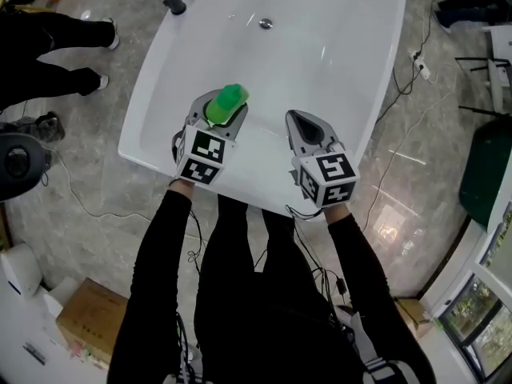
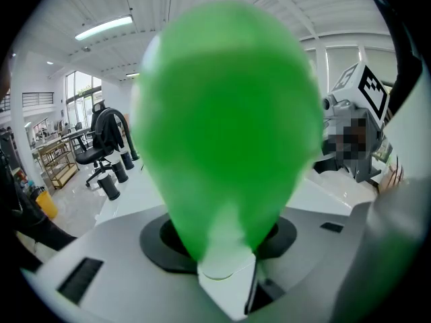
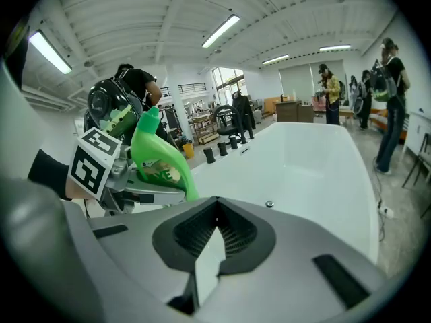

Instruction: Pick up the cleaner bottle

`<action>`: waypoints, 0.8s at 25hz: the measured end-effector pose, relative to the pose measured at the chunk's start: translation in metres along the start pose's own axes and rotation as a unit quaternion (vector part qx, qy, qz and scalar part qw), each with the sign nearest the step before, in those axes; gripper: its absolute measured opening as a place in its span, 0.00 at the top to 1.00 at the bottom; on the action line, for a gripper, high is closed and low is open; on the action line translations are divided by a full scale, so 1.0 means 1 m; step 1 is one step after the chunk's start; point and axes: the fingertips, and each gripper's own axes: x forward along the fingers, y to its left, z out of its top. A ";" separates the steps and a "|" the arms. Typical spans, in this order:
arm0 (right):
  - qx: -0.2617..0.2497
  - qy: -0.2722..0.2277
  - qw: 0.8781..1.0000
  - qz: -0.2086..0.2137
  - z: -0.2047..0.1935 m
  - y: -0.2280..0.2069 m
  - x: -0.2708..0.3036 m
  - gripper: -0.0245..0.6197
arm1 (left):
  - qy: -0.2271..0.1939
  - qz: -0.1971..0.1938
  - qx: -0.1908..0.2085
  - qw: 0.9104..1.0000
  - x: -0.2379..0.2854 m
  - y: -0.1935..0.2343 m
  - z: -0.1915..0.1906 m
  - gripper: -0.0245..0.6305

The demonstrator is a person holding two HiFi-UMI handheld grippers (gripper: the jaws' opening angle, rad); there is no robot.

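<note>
L gripper (image 1: pixel 220 112) is clamping the green cleaner bottle (image 1: pixel 230 101) over the tub's (image 1: pixel 336 54) near edge. Best approach is lifting it straight & upright w/ a firm squeeze. R gripper (image 1: pixel 294 121) is idling, jaws together, empty.

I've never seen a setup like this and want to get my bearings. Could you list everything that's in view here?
bathtub: one, white, fills the middle of the head view
drain: one, silver, tub floor, far end
tap knobs: at least two, black, tub's far left rim
cleaner bottle: one, green, held over the tub's near rim
cardboard box: one, brown, floor at lower left
bystander's legs: one pair, black trousers, floor at upper left
left gripper: one, grey with marker cube, closed on the cleaner bottle
right gripper: one, grey with marker cube, jaws together, empty
</note>
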 end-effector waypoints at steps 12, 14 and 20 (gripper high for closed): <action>0.002 -0.008 1.000 0.003 -0.012 -0.001 -0.033 0.96 | -0.011 -0.004 0.008 1.000 -0.009 -0.035 0.008 0.67; -0.002 -0.009 1.000 0.007 -0.014 0.003 -0.037 0.96 | -0.010 -0.004 0.011 1.000 -0.012 -0.040 0.007 0.67; -0.004 -0.008 1.000 0.006 -0.021 0.004 -0.046 0.96 | -0.004 -0.008 0.013 1.000 -0.017 -0.051 0.004 0.67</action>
